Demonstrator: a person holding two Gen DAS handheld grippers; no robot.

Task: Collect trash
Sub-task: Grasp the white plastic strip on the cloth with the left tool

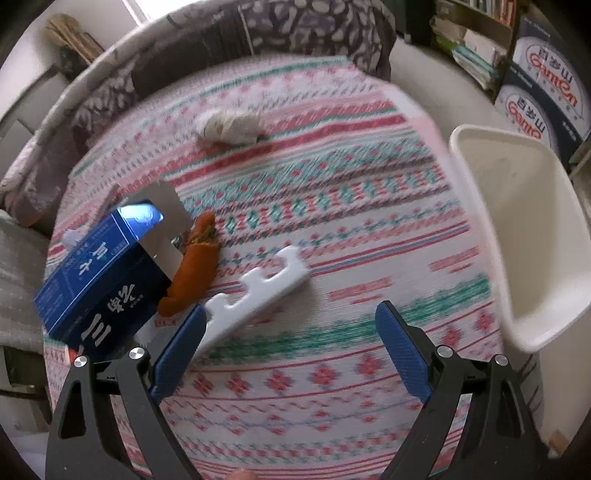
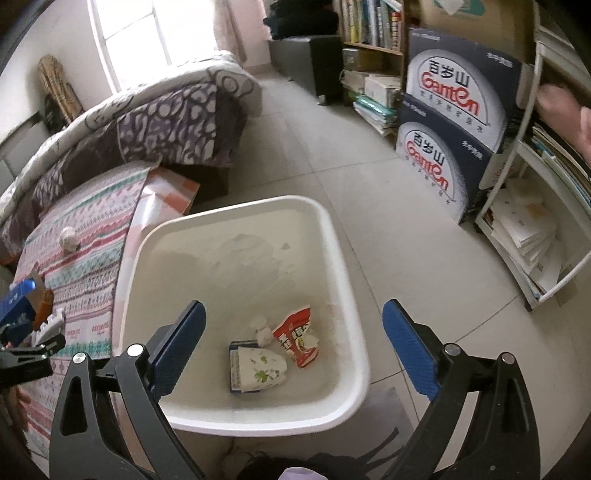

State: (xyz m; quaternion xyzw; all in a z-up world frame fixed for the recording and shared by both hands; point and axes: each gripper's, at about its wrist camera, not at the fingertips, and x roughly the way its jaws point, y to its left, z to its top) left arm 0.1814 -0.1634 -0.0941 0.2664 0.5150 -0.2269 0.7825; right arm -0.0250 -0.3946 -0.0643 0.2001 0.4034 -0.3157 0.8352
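My left gripper (image 1: pixel 290 332) hangs spread and empty over the bench (image 1: pixel 332 387). The flat white notched plastic strip (image 1: pixel 258 291) looks stiff and light; I'd pinch its middle. My right gripper (image 2: pixel 293 332), also spread, hovers above the white plastic bin (image 2: pixel 332 236).

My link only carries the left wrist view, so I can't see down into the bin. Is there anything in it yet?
Observer: Yes. The bin holds a red wrapper on its floor.
Operator: Only that?
Observer: No, a white carton with a green print lies beside the wrapper, and a small white wad sits just above them.
Operator: Where is the right gripper?
Observer: The right gripper hangs over the bin, jaws open, nothing between them.
Operator: What stands past the bin?
Observer: Two stacked water boxes against a bookshelf.
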